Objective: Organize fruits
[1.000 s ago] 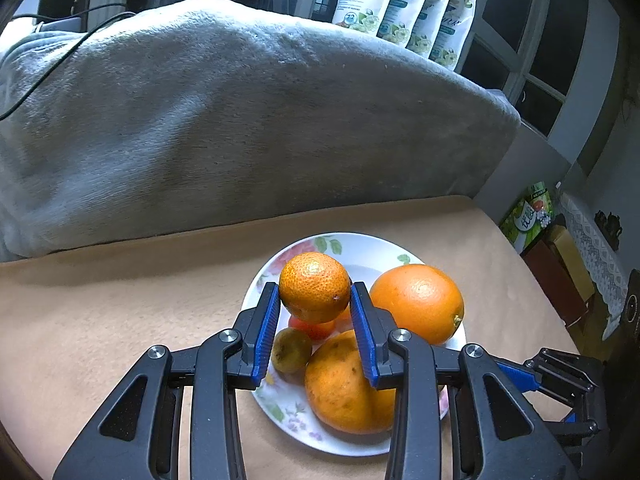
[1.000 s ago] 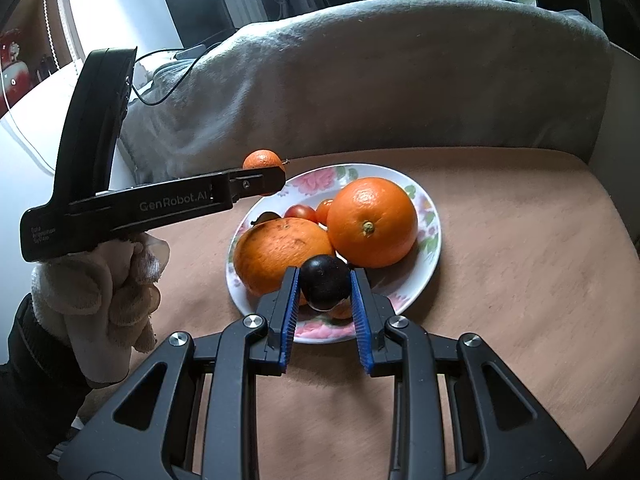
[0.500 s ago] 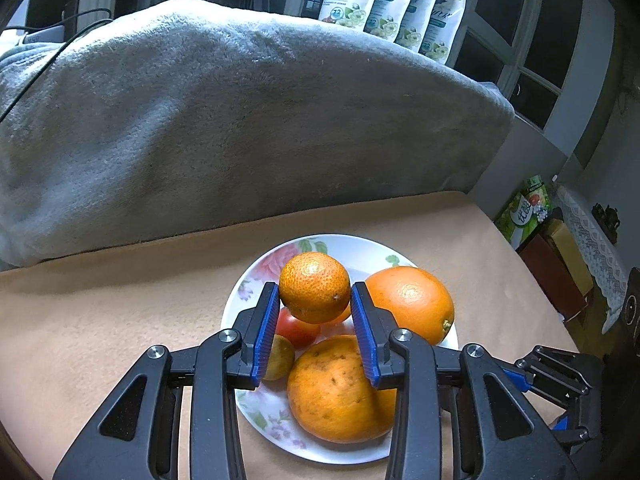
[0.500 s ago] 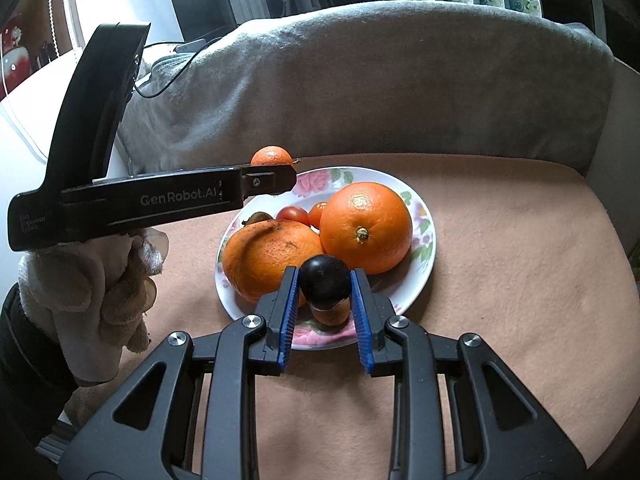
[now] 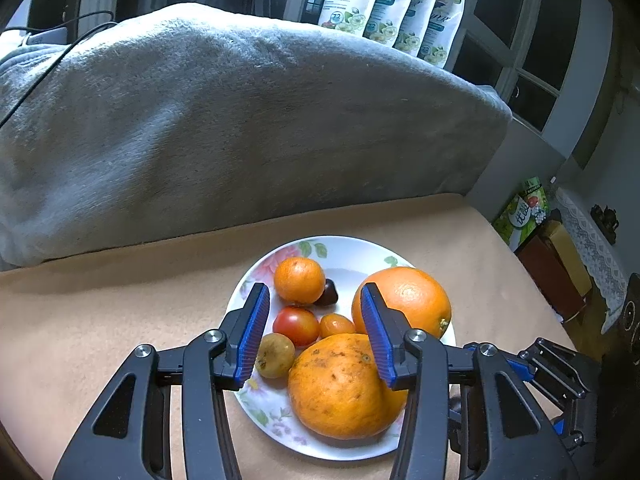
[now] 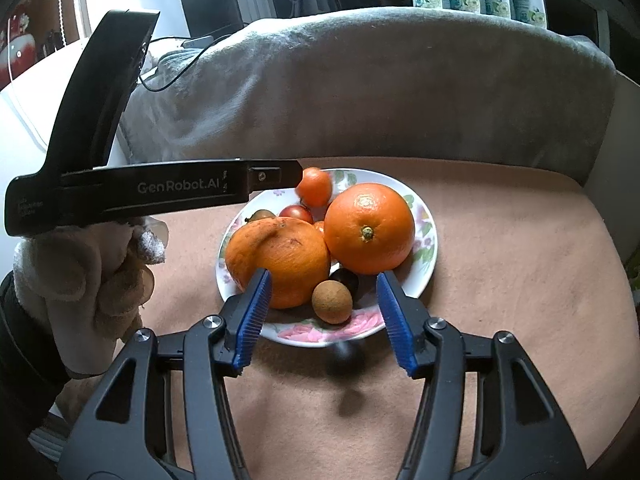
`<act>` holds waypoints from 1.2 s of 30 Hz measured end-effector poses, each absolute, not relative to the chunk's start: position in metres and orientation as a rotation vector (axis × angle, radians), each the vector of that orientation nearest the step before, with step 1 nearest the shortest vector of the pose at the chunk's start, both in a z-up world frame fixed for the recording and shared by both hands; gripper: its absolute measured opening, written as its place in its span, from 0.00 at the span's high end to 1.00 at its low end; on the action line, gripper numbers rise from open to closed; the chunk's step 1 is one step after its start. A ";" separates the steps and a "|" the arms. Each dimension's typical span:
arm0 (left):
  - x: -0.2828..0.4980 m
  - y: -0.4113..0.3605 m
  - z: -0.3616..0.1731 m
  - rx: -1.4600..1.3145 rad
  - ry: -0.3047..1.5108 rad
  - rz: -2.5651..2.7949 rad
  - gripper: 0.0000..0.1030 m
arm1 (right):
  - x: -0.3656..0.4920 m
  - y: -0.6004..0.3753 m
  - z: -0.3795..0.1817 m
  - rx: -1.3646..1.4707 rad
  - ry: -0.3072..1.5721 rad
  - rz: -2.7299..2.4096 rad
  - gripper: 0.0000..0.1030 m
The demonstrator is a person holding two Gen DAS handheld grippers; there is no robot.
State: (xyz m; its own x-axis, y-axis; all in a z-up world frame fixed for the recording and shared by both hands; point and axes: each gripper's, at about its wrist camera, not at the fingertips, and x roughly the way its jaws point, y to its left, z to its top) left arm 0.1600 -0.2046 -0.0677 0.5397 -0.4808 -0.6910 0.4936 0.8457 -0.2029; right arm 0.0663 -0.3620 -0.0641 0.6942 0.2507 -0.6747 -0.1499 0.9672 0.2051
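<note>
A flowered plate (image 5: 352,250) (image 6: 424,256) holds a big smooth orange (image 5: 404,300) (image 6: 368,228), a rough orange (image 5: 340,384) (image 6: 280,256) and small fruits. My left gripper (image 5: 315,294) (image 6: 160,192) is opening, with nothing between its pads. The small tangerine (image 5: 299,280) (image 6: 316,186) lies free on the plate just beyond its tips, beside a dark fruit (image 5: 327,293). My right gripper (image 6: 323,280) is opening too and grips nothing. A dark plum (image 6: 346,278) and a brown round fruit (image 6: 332,302) rest on the plate between its tips.
A red tomato (image 5: 295,326), a small orange tomato (image 5: 337,326) and a yellowish fruit (image 5: 275,355) fill the plate's middle. A grey blanket (image 5: 240,120) rises behind the tan cloth (image 6: 500,300). A gloved hand (image 6: 80,272) holds the left gripper. A dark blur (image 6: 342,354) shows before the rim.
Both grippers have opened. The tangerine left the left jaws and now lies on the plate. The dark plum left the right jaws and sits behind the brown fruit.
</note>
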 end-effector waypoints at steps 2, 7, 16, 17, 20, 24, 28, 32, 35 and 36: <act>0.160 -0.204 -0.068 0.015 0.815 -0.581 0.55 | 0.066 -0.362 -0.067 0.137 0.777 0.226 0.44; 0.158 -0.201 -0.066 0.011 0.808 -0.576 0.55 | 0.061 -0.365 -0.067 0.147 0.771 0.227 0.44; 0.152 -0.193 -0.063 0.002 0.799 -0.570 0.55 | 0.035 -0.402 -0.067 0.237 0.793 0.225 0.44; 0.150 -0.191 -0.063 0.005 0.796 -0.567 0.55 | 0.031 -0.404 -0.069 0.230 0.805 0.227 0.44; 0.143 -0.185 -0.062 0.020 0.788 -0.559 0.55 | 0.023 -0.407 -0.077 0.219 0.852 0.240 0.44; 0.130 -0.173 -0.067 0.052 0.789 -0.529 0.55 | 0.019 -0.407 -0.087 0.196 0.892 0.249 0.51; 0.117 -0.161 -0.072 0.087 0.789 -0.497 0.55 | 0.023 -0.404 -0.096 0.177 0.932 0.268 0.59; 0.110 -0.147 -0.071 0.083 0.787 -0.474 0.55 | 0.027 -0.400 -0.103 0.161 0.961 0.269 0.64; 0.108 -0.140 -0.070 0.073 0.785 -0.460 0.55 | 0.027 -0.400 -0.104 0.163 0.966 0.267 0.73; 0.107 -0.138 -0.070 0.070 0.784 -0.459 0.55 | 0.027 -0.400 -0.103 0.161 0.962 0.268 0.74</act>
State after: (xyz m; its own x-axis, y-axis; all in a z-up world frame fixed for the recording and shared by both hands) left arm 0.1069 -0.1380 -0.0695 0.6153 -0.3723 -0.6949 0.4238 0.8995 -0.1066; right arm 0.0269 -0.4001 -0.1031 0.5426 0.2954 -0.7863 -0.1534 0.9552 0.2530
